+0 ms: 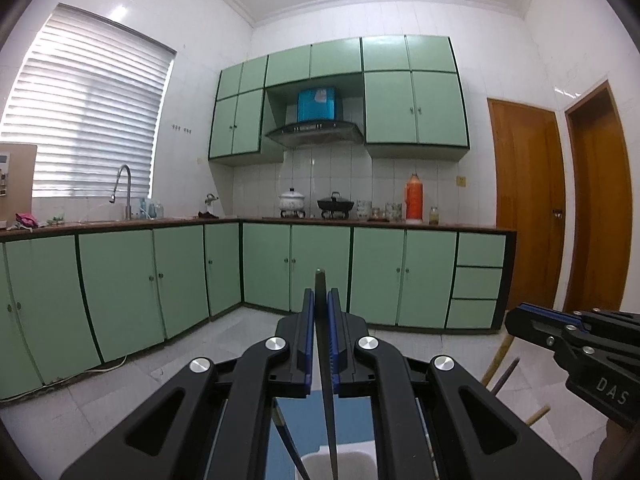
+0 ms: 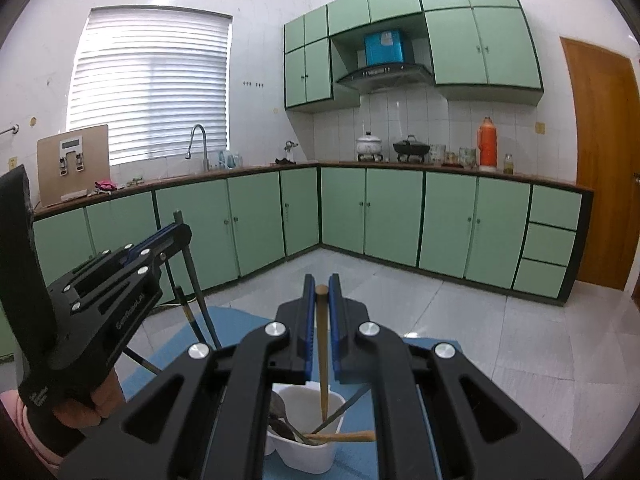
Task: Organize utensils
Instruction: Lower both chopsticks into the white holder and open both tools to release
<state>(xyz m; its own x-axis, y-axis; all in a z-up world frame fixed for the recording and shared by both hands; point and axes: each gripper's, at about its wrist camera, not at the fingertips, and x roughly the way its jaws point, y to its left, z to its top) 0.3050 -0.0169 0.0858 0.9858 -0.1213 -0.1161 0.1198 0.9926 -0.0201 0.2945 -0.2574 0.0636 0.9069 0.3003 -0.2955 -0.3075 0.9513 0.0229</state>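
Observation:
My left gripper [image 1: 321, 294] is shut on a thin dark chopstick [image 1: 326, 380] that runs upright between its blue pads, its lower end reaching down toward a white utensil holder [image 1: 352, 462]. In the right wrist view, the right gripper [image 2: 322, 284] is shut on a wooden chopstick [image 2: 323, 360]. That chopstick's lower tip hangs inside the white holder [image 2: 308, 458], which holds spoons and other sticks. The left gripper [image 2: 180, 230] shows at the left with its dark chopstick [image 2: 196, 280]. The right gripper [image 1: 514, 322] shows at the right of the left wrist view.
The holder stands on a blue mat [image 2: 236, 320]. A second dark stick [image 2: 188, 312] stands below the left gripper. A hand [image 2: 80, 408] holds the left tool. Green cabinets [image 2: 256, 224] and a worktop with pots, an orange flask [image 2: 486, 144] and a tap line the far walls.

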